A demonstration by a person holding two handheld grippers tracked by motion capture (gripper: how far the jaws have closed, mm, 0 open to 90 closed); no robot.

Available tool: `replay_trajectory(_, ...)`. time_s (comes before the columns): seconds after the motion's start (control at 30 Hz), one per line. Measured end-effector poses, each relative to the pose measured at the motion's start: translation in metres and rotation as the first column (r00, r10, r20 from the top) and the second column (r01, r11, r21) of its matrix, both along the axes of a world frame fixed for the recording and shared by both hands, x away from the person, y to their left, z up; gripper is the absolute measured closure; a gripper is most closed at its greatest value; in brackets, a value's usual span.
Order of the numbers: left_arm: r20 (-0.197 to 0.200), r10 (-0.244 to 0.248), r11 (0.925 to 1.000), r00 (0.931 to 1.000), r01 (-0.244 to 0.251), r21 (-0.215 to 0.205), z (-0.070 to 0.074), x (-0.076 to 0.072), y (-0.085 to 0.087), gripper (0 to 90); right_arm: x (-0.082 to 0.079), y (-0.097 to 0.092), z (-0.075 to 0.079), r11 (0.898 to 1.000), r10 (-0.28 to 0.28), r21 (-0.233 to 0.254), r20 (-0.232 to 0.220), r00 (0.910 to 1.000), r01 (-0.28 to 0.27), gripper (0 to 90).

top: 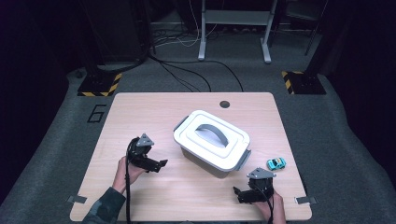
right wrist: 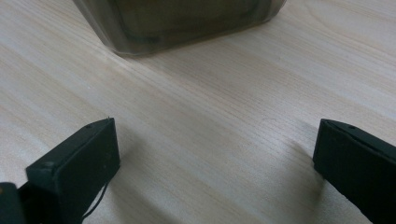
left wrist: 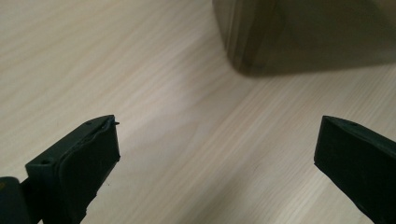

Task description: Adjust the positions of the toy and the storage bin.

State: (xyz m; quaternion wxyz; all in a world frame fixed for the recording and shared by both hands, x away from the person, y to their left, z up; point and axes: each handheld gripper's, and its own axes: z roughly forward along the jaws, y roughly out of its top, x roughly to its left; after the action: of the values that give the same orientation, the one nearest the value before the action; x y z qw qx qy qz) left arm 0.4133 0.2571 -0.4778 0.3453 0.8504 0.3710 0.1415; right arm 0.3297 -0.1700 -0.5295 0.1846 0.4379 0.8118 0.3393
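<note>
Tongs sit low on the pale wooden table, one in each hand. Between them stands one grey plastic box with a white lid, near the middle of the table. The box lies to the right of the left gripper and up and to the left of the right gripper. Its long side runs slanted, from far left to near right. The right gripper looks a bit nearer to the box's near corner. Both grippers have their jaws spread wide and hold nothing. One grey handle arches over the lid, and I count two grey side clips. One small blue toy car rests just right of the box, near the right gripper.
</note>
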Motion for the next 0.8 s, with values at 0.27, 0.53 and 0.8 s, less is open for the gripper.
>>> replay_trajectory(0.27,-0.036,0.043,0.9991,0.9985,-0.043,0.0,-0.037,-0.008,0.005,0.0,0.001,0.001,0.001,1.0,-0.011,-0.008,-0.019,0.9998,0.011,0.0)
replay_trajectory(0.53,0.014,0.054,0.9985,0.9984,-0.054,-0.007,-0.05,-0.012,0.005,0.0,0.001,-0.004,0.006,1.0,-0.016,0.002,-0.029,0.9994,0.016,0.0)
replay_trajectory(0.8,0.037,0.059,0.9983,0.9976,-0.059,0.0,-0.052,-0.016,0.003,0.0,-0.005,-0.009,0.019,1.0,-0.009,0.013,-0.039,0.9992,0.01,0.0)
